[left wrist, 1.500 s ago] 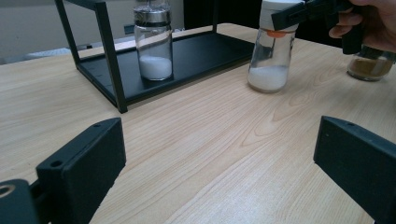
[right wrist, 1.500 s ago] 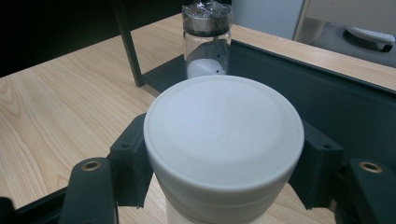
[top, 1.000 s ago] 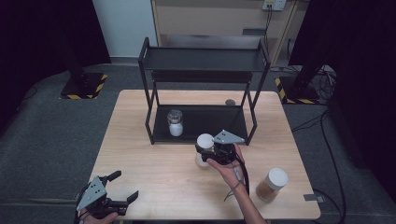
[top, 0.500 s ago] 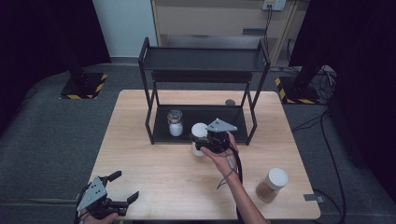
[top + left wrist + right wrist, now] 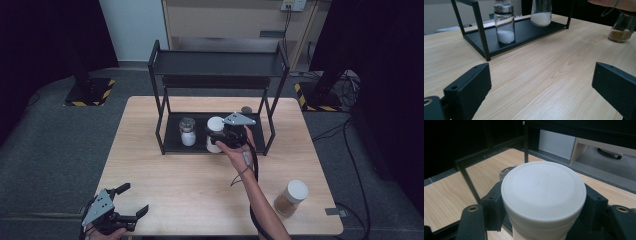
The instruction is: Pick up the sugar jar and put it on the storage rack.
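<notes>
My right gripper point(image 5: 218, 136) is shut on a white-lidded jar point(image 5: 215, 131) of white powder, held just over the lower shelf of the black rack point(image 5: 172, 146). In the right gripper view the jar's white lid point(image 5: 543, 190) sits between both jaws. The left gripper view shows that jar's base point(image 5: 541, 18) a little above the shelf. A small glass shaker point(image 5: 188, 132) with a metal cap stands on the shelf to the jar's left; its body point(image 5: 504, 23) holds white powder. My left gripper point(image 5: 127, 201) rests open at the table's near left corner, with nothing between its jaws.
A jar of brown powder point(image 5: 290, 198) with a white lid stands at the table's near right; it also appears as a brown jar point(image 5: 621, 32) in the left gripper view. The rack's top shelf point(image 5: 219, 64) overhangs the lower one. A small dark disc point(image 5: 246, 109) lies behind the rack.
My right gripper has carried the white-lidded jar away from me and up, from the table in front of the rack to over its lower shelf. The left gripper has stayed put.
</notes>
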